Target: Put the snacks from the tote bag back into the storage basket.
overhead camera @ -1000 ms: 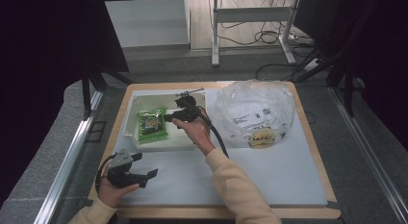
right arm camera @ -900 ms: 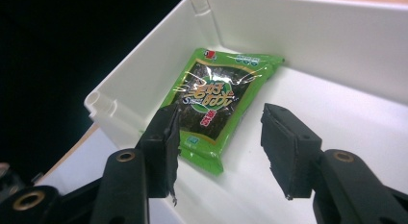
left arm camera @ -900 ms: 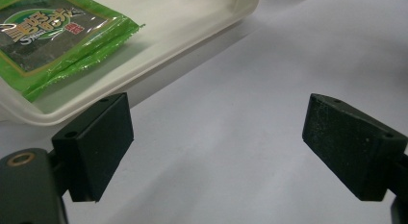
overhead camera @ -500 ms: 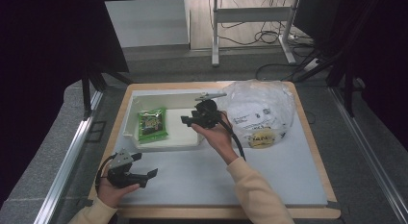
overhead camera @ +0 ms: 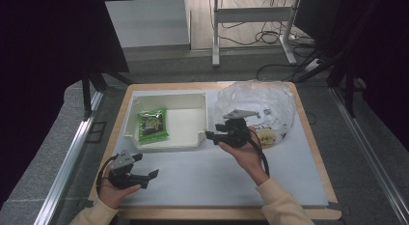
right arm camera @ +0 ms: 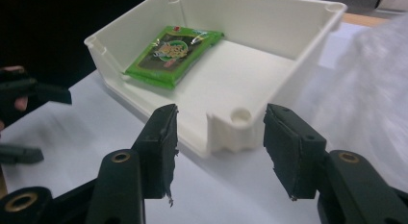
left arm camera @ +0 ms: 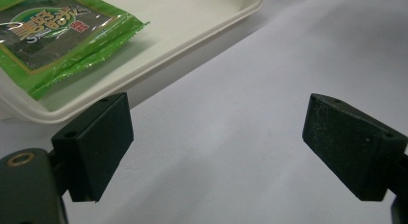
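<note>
Your right gripper (overhead camera: 215, 135) hangs empty with jaws apart just off the white tray's (overhead camera: 169, 97) right front corner, the green packet (overhead camera: 152, 125) lying at the tray's left side, your left gripper (overhead camera: 147, 170) open near the desk's front left corner.

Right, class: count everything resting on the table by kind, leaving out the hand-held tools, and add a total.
Green snack packet: 1
White tray: 1
Clear plastic bag: 1
Total: 3
</note>
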